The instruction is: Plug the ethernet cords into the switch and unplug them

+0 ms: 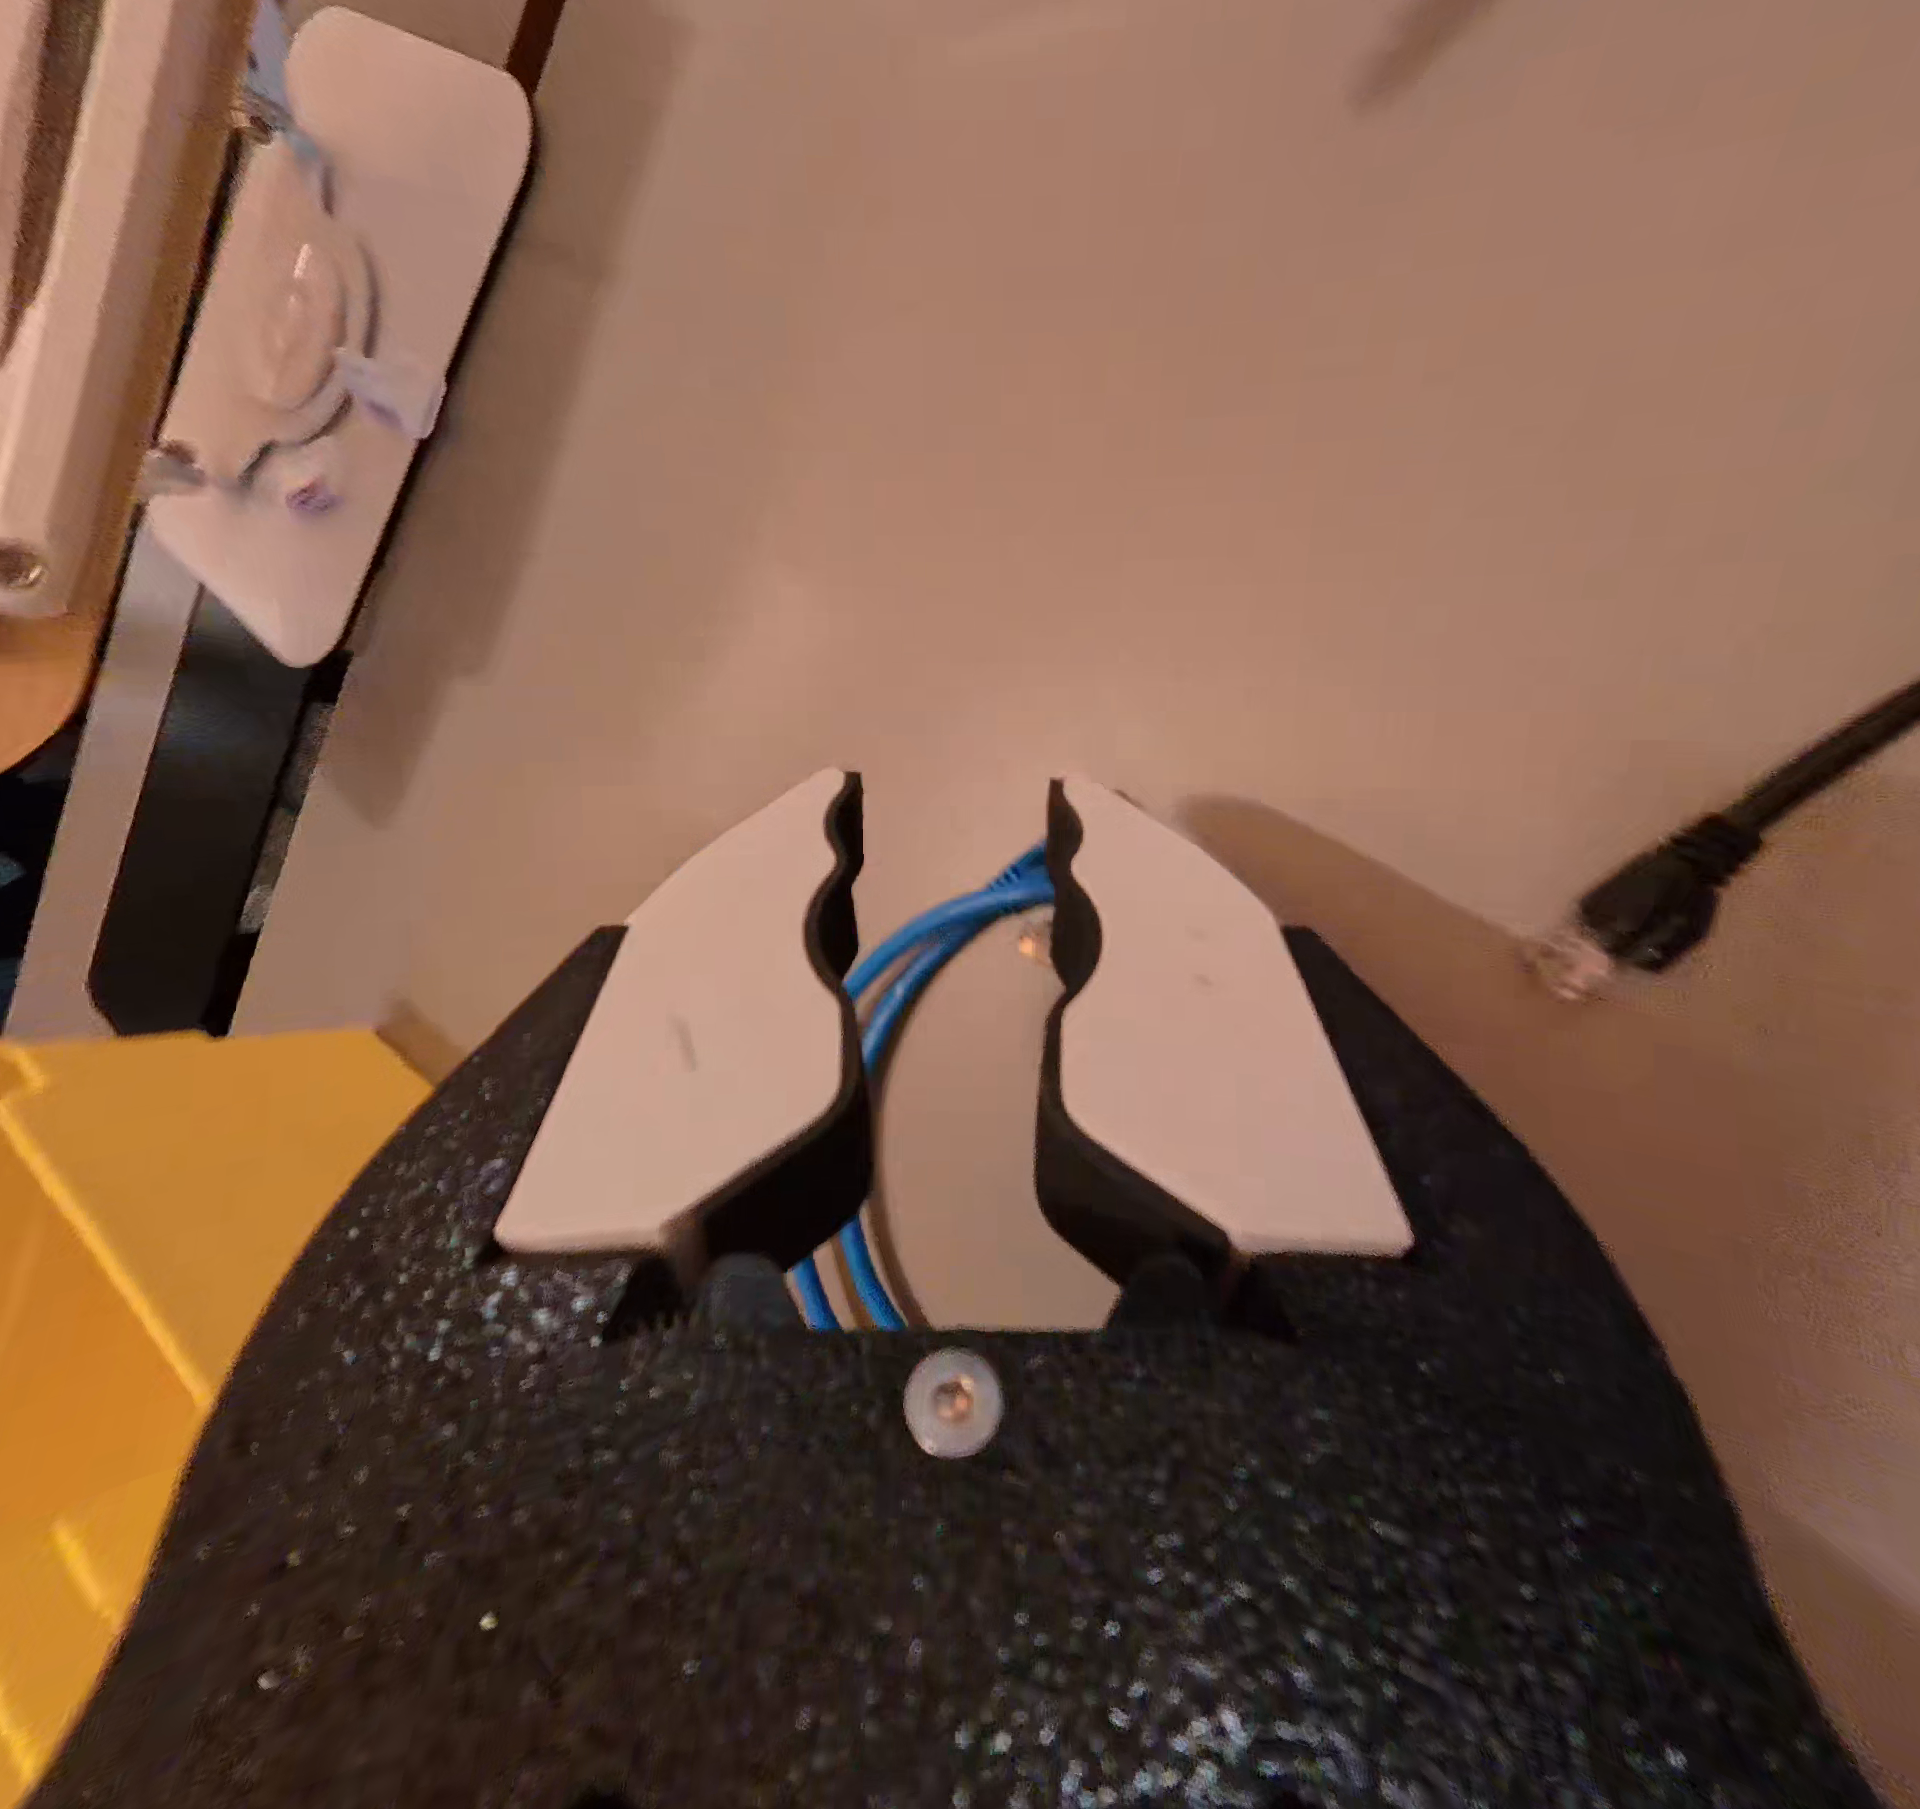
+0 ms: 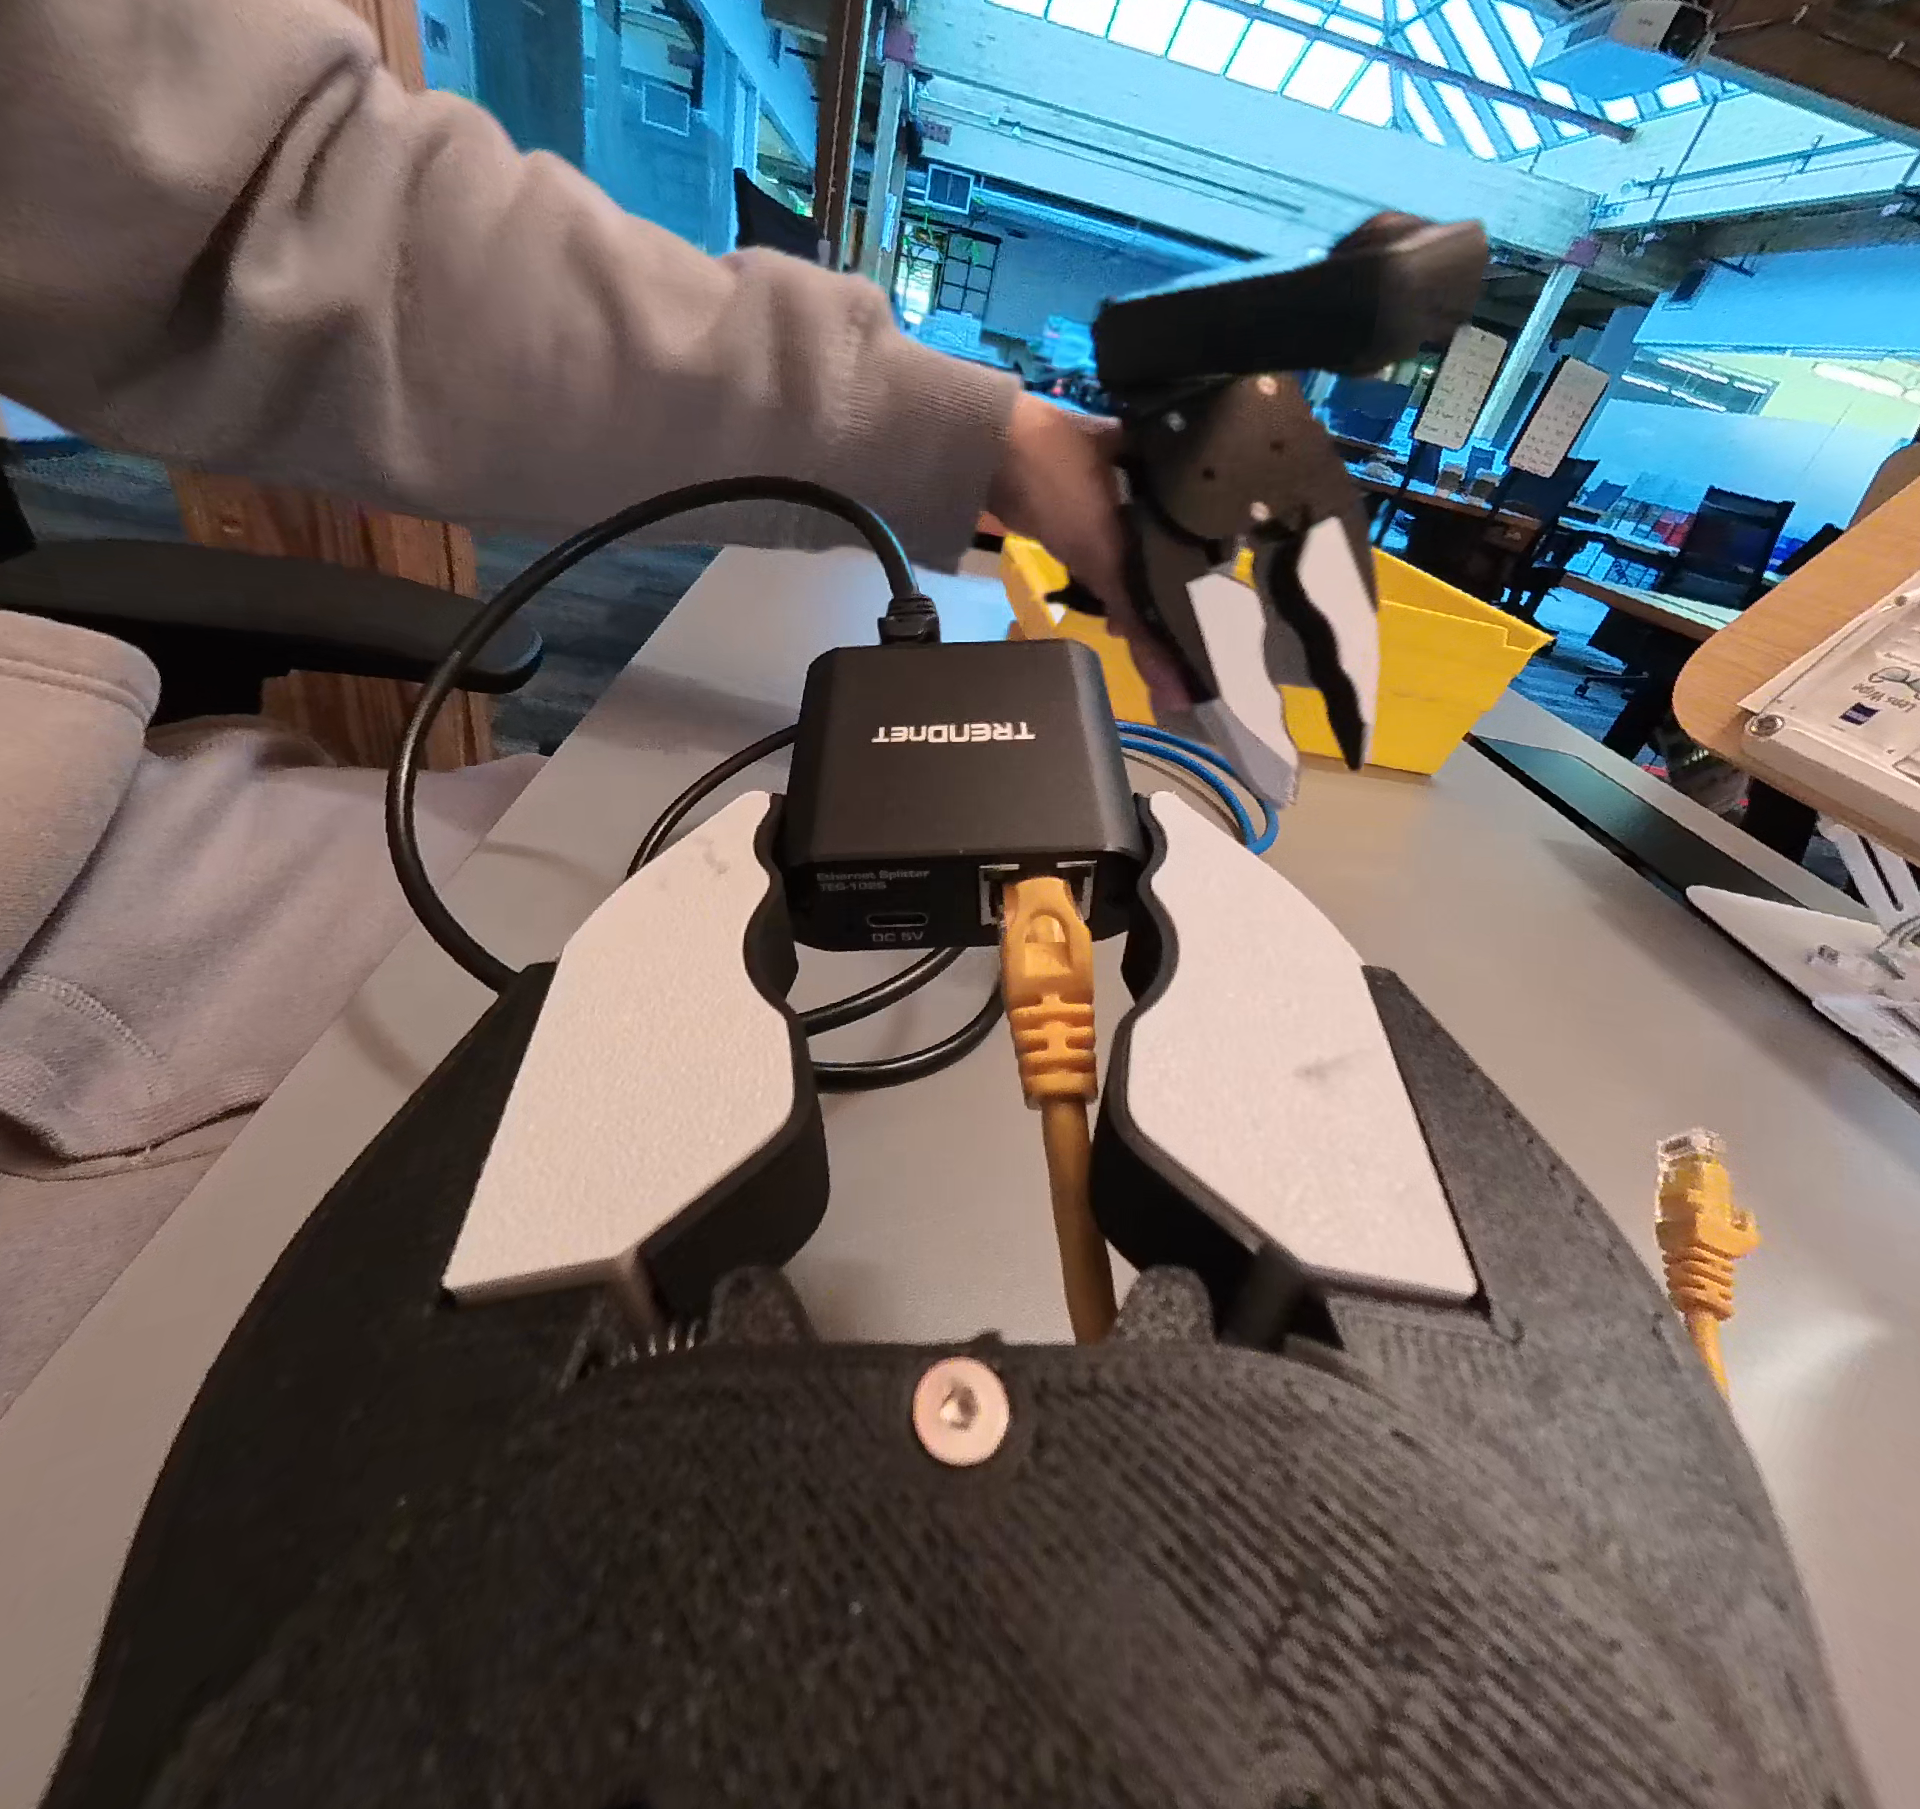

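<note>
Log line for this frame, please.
right gripper: shut on switch | yellow cord: plugged in | left gripper: open above blue cord

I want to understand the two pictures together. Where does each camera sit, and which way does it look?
Left wrist view: sits on the left gripper, looking down at the table; open jaws hang over the blue cord, black plug at right.
Right wrist view: sits on the right gripper, looking along the table; its jaws hold the switch, yellow cord plugged in; a sleeve shows.
Shared: blue cord, yellow bin, left gripper.
</note>
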`<action>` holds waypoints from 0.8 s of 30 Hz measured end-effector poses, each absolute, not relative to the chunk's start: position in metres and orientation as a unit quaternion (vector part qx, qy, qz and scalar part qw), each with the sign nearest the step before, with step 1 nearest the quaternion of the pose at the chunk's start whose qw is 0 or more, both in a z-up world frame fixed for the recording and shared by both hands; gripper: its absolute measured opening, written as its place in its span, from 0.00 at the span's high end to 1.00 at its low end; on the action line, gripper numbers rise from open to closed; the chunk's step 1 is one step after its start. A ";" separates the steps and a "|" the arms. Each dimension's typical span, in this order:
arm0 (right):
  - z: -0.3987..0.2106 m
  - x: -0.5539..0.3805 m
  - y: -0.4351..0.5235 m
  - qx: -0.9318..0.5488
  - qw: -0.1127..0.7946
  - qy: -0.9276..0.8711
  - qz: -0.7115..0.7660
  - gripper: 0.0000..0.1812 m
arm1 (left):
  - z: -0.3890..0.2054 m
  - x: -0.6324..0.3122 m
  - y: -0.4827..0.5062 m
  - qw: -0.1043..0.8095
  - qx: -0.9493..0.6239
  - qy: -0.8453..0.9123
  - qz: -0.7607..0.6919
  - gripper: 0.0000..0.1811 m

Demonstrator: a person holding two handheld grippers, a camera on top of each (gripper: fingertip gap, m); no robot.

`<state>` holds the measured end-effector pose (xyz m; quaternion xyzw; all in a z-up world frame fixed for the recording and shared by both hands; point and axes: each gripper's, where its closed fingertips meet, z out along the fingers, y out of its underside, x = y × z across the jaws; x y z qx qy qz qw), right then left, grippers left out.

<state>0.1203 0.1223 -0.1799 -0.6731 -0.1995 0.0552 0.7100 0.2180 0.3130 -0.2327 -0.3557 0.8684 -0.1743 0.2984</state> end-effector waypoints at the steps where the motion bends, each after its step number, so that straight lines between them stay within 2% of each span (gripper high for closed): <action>1: -0.180 0.120 0.122 -0.673 0.710 -0.200 0.055 0.66 | -0.237 0.226 0.315 0.288 -0.353 0.873 -0.174 0.82; 12: -0.179 0.122 0.122 -0.670 0.713 -0.198 0.059 0.66 | -0.282 0.218 0.342 0.105 -0.321 0.929 -0.151 0.89; 18: -0.180 0.121 0.122 -0.673 0.710 -0.200 0.058 0.66 | -0.277 0.203 0.341 0.081 -0.293 0.941 -0.152 0.88; 24: -0.181 0.120 0.124 -0.677 0.705 -0.202 0.056 0.66 | -0.283 0.192 0.346 0.090 -0.242 0.962 -0.088 0.86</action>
